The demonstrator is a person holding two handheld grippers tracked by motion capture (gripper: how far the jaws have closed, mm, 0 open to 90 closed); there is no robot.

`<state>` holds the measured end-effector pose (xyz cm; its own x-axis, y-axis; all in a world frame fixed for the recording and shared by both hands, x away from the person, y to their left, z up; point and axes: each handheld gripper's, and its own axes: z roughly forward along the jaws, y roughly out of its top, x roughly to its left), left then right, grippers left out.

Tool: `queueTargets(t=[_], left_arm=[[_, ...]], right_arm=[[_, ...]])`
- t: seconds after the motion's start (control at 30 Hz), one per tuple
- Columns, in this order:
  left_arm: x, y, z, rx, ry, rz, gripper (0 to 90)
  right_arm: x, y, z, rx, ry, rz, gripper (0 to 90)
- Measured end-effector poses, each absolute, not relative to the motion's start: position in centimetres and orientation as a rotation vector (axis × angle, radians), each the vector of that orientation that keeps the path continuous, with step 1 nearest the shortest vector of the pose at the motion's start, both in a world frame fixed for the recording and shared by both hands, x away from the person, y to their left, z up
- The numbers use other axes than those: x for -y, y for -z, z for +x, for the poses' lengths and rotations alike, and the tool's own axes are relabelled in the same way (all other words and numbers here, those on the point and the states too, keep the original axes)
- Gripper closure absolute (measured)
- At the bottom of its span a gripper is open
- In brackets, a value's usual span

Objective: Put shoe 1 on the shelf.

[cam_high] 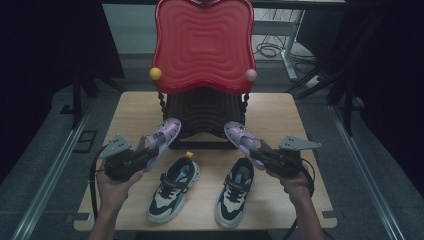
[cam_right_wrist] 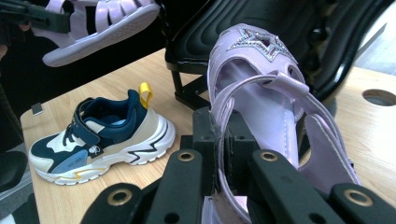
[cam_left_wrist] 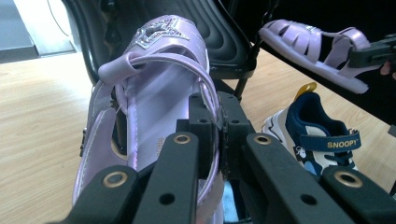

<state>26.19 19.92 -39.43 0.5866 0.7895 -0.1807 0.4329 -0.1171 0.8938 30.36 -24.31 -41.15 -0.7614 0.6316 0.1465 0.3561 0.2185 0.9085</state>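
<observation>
the left gripper [cam_high: 141, 156] is clamped on the rim of the left sandal [cam_high: 162, 138], lifted off the table [cam_high: 135, 105] in front of the black rack [cam_high: 202, 112]. in the left gripper view its jaws pinch the side of that lilac sandal [cam_left_wrist: 154, 116], whose star-trimmed toe points toward the rack [cam_left_wrist: 205, 32].

the right gripper [cam_high: 264, 156] grips the right sandal [cam_high: 241, 136] the same way, also held in the air just before the rack. in the right gripper view the jaws close on the sandal [cam_right_wrist: 266, 102] at its side strap, toe toward the rack [cam_right_wrist: 261, 18].

two sneakers stand on the table between the hands: the left sneaker [cam_high: 174, 187] and the right sneaker [cam_high: 235, 191], side by side, toes toward the person. a red tray [cam_high: 202, 42] stands upright behind the rack, with a yellow ball [cam_high: 155, 73] and a pink ball [cam_high: 251, 75] at its lower corners.
</observation>
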Motion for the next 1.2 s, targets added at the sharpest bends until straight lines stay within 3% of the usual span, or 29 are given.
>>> queueTargets(t=[1.2], left_arm=[[-15.7,39.4,30.7,-0.974,-0.422,1.734,86.3]], right_arm=[[18.8,40.8,33.6,-2.213,-1.603,0.912,84.8]])
